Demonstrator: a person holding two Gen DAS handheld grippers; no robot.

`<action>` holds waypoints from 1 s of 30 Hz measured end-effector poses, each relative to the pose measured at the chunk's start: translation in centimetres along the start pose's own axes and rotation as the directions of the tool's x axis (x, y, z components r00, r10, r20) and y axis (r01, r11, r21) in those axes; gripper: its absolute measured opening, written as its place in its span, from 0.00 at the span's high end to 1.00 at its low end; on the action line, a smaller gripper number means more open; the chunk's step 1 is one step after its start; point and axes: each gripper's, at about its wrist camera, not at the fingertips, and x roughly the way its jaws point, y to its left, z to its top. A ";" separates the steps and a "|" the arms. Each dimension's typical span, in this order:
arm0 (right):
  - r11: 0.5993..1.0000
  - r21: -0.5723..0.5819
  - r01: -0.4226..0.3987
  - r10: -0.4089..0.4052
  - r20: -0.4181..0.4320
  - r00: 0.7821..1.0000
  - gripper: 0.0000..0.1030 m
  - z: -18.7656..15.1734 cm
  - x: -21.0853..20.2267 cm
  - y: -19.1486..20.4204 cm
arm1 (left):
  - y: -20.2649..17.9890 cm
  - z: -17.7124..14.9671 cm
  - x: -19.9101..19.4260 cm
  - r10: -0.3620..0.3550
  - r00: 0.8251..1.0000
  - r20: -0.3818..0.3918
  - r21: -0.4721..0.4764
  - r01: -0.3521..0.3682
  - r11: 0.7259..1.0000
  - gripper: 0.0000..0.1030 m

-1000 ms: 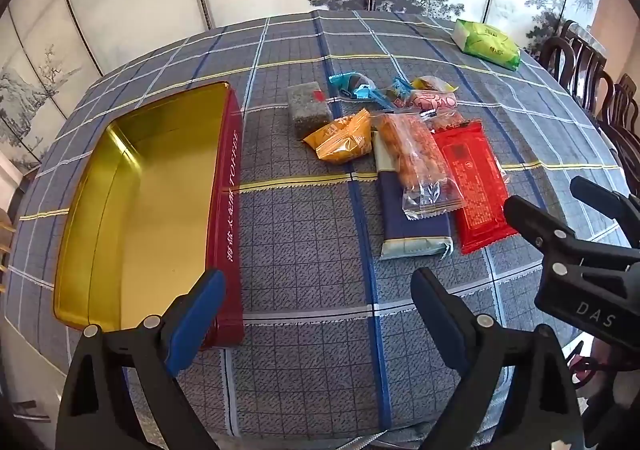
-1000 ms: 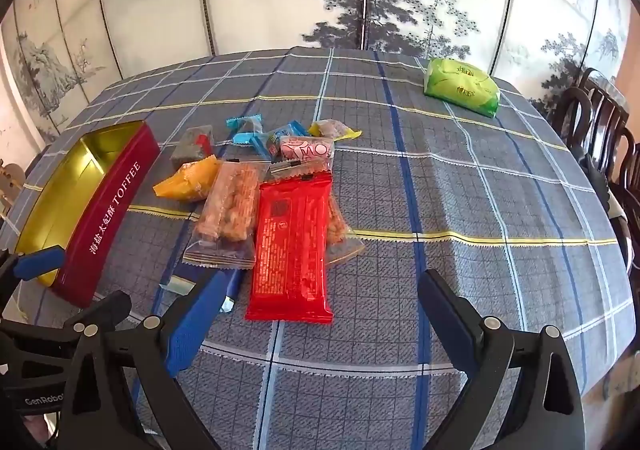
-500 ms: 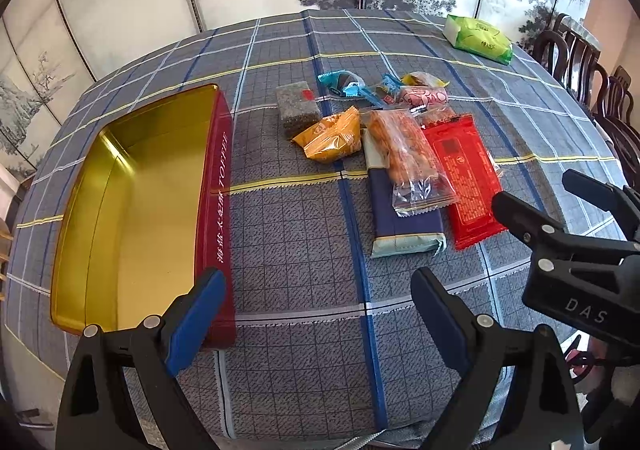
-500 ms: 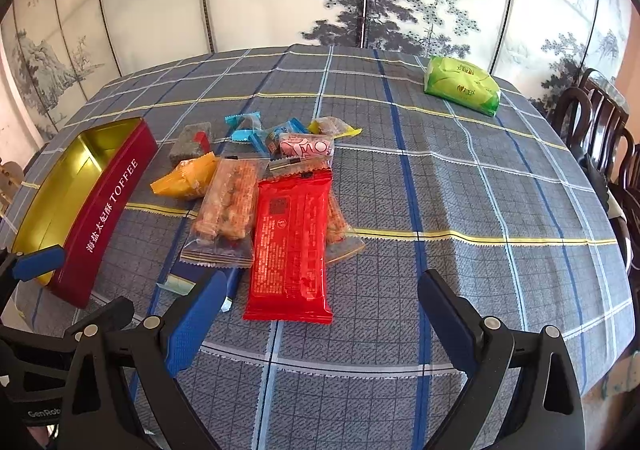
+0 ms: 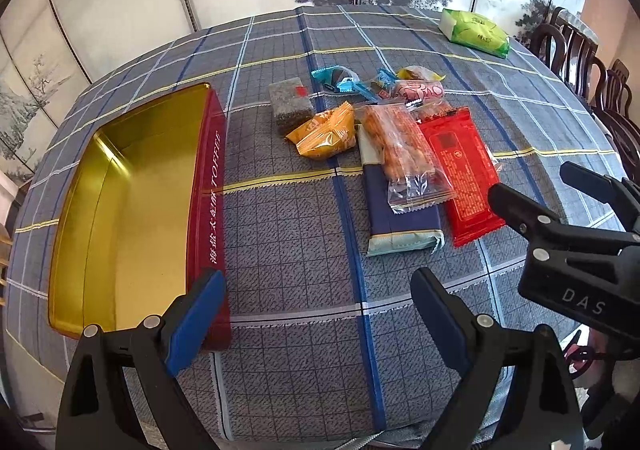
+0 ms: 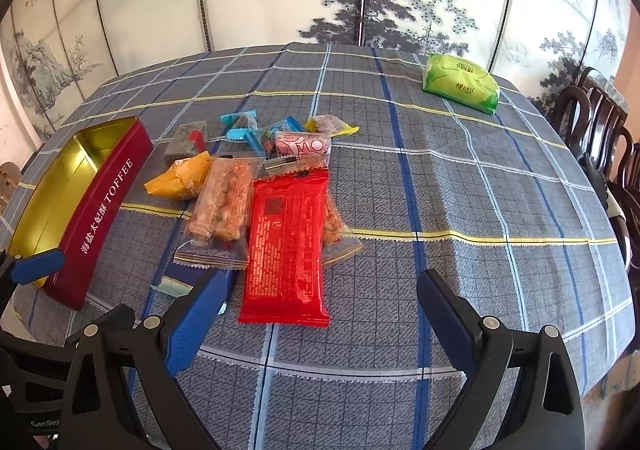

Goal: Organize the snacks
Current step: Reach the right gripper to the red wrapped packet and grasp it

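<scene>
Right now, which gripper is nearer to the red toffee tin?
Left. The left gripper hovers open beside the tin's near corner. The right gripper sits open farther over, in front of the red packet, the tin off to its left.

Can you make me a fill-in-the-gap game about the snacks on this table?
1. The inside of the toffee tin is the colour ____.
2. The word printed on the tin's red side is ____.
3. The snack lying far from the pile is the ____ packet.
4. Both the left tool and the right tool hold ____.

Missing words: gold; TOFFEE; green; nothing
</scene>
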 end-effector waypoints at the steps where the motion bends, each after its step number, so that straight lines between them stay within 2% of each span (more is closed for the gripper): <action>1: 1.000 -0.002 -0.001 0.001 -0.001 1.000 0.07 0.0 0.0 0.0 | 0.0 0.0 0.0 -0.003 1.000 0.004 0.001 0.003 1.000 0.11; 10: 1.000 -0.011 0.005 -0.005 -0.002 1.000 0.09 0.2 0.3 0.2 | -0.3 0.1 0.1 -0.016 1.000 0.015 0.004 0.016 1.000 0.11; 11: 1.000 -0.014 0.005 -0.005 -0.003 1.000 0.09 0.2 0.4 0.3 | -0.3 0.2 0.2 0.002 1.000 0.004 0.017 -0.002 1.000 0.11; 20: 0.999 -0.030 0.014 -0.014 -0.009 1.000 0.11 0.6 0.8 0.8 | -0.5 0.4 0.3 0.017 1.000 0.008 0.043 -0.017 0.999 0.11; 30: 0.999 -0.045 0.020 -0.021 -0.022 1.000 0.13 1.0 1.6 1.1 | -0.3 0.8 0.6 -0.011 1.000 0.009 0.038 0.010 0.999 0.11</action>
